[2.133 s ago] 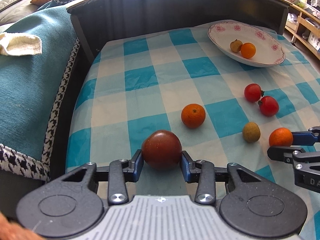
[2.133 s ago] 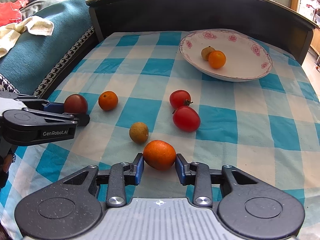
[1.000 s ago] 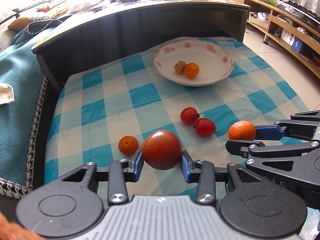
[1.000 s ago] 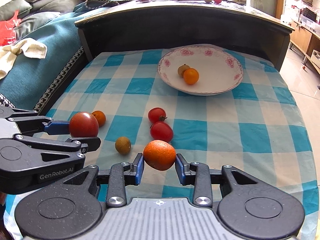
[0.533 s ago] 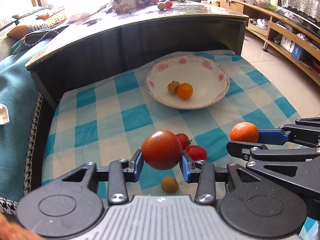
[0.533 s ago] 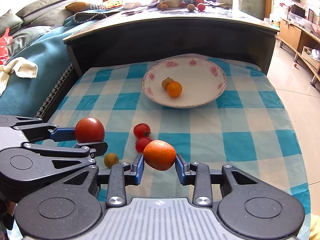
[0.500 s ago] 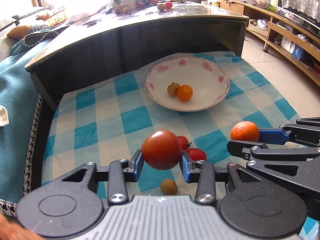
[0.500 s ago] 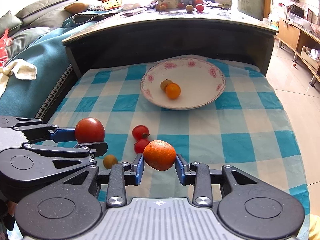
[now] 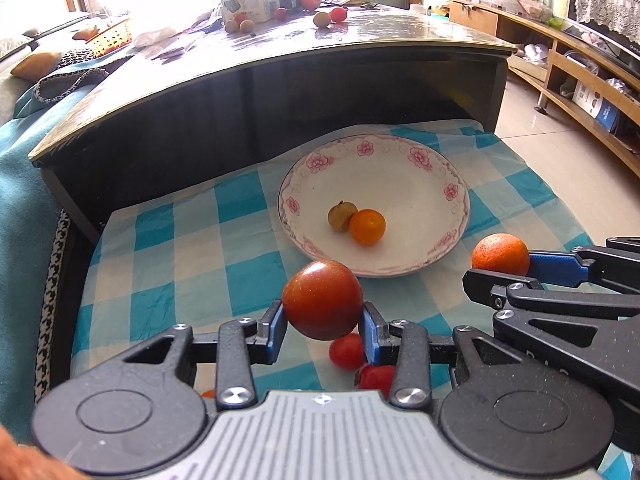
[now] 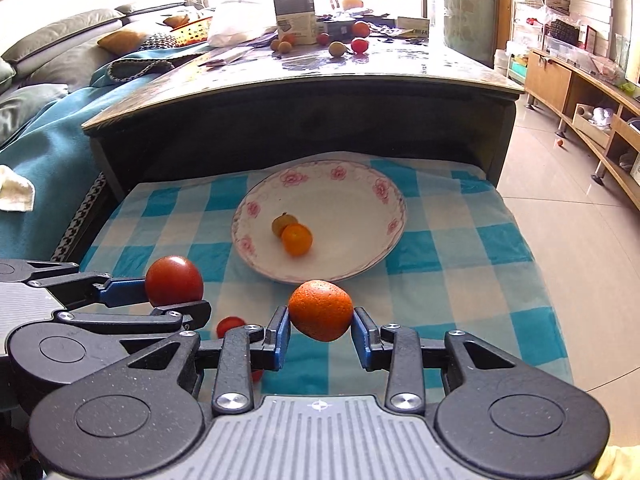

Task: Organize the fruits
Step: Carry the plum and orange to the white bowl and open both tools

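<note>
My left gripper is shut on a large dark-red tomato, held in the air above the checked cloth. To its right, my right gripper is shut on an orange tangerine; that tangerine also shows at the right of the left wrist view. Ahead stands a white plate with pink flowers holding a small brown fruit and a small orange. Two small red tomatoes lie on the cloth under the left gripper, partly hidden. In the right wrist view the left gripper with its tomato is at the left.
A blue-and-white checked cloth covers the low surface. Behind the plate rises the dark side of a table whose top carries a tin, fruit and clutter. A teal blanket lies at the left. Tiled floor is at the right.
Both grippers have lifted their fruit off the cloth and carried it forward toward the plate, which now looks nearer. The loose fruit on the cloth has slid beneath the grippers.
</note>
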`<state>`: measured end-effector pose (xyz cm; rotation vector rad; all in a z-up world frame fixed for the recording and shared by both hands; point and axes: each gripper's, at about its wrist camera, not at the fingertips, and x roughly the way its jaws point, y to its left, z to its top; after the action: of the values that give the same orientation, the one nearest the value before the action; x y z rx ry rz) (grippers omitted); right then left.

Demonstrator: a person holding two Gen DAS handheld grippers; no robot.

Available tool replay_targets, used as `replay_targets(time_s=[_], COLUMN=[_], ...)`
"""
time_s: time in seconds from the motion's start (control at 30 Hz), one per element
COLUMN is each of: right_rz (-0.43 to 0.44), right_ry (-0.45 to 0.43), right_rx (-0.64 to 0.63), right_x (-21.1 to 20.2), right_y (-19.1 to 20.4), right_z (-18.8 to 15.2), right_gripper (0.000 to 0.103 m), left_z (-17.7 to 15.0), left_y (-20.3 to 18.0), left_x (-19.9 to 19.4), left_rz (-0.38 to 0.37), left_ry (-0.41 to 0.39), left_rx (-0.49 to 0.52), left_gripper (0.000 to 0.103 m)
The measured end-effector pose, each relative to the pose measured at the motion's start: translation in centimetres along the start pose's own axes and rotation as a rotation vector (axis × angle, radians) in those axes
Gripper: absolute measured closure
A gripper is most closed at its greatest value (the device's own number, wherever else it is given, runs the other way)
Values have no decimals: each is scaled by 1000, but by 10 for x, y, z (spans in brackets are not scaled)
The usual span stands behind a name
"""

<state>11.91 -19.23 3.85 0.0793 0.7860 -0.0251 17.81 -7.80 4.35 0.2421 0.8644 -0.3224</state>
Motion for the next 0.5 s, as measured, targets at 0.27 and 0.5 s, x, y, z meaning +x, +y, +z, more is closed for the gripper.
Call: replay_targets(time_s=[0.27, 0.5], right_rz=[-17, -12], right_ry=[18, 25], right_rx=[12, 29], right_x=[22, 38], right_y=[-7, -10], right_z=[16, 30], right_gripper=[73, 73], left_z=[15, 25], left_y=[1, 9], left_x=[20, 34], left_rz=[4, -17], left_ry=[14, 25], left_rx=[-10, -50], left_gripper=[56, 56])
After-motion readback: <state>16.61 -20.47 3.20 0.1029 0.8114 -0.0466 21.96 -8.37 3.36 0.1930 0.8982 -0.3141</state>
